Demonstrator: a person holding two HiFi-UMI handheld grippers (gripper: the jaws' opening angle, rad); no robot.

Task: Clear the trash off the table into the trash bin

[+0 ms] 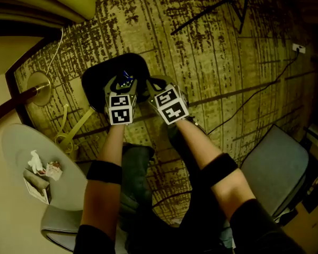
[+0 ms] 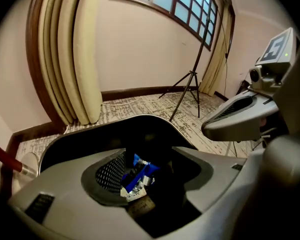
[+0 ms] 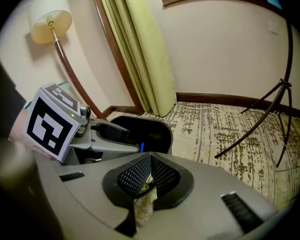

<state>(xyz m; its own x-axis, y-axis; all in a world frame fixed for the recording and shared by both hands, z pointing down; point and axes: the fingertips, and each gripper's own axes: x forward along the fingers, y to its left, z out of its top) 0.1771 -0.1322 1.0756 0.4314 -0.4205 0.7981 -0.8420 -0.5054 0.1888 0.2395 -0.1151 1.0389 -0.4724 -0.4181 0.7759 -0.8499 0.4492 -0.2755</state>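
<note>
While both tongs hang side by side over the black trash bin (image 1: 95, 78) on the carpet (image 1: 217, 62), they do not look alike. The left gripper (image 2: 149, 165) has its jaws wide apart. A blue and silver wrapper (image 2: 139, 178) shows in the gap between them, with the dark inside of the bin behind it. I cannot tell if it touches the pads. The right gripper (image 3: 150, 159) has its jaws pressed tight together at the right side of the bin. Something pale shows in the slit under them, but I cannot tell what it is. More trash lies on the round table (image 1: 16, 142) at the near left: a crumpled white tissue (image 1: 34, 162), a red and white wrapper (image 1: 54, 169) and a small box (image 1: 38, 189).
</note>
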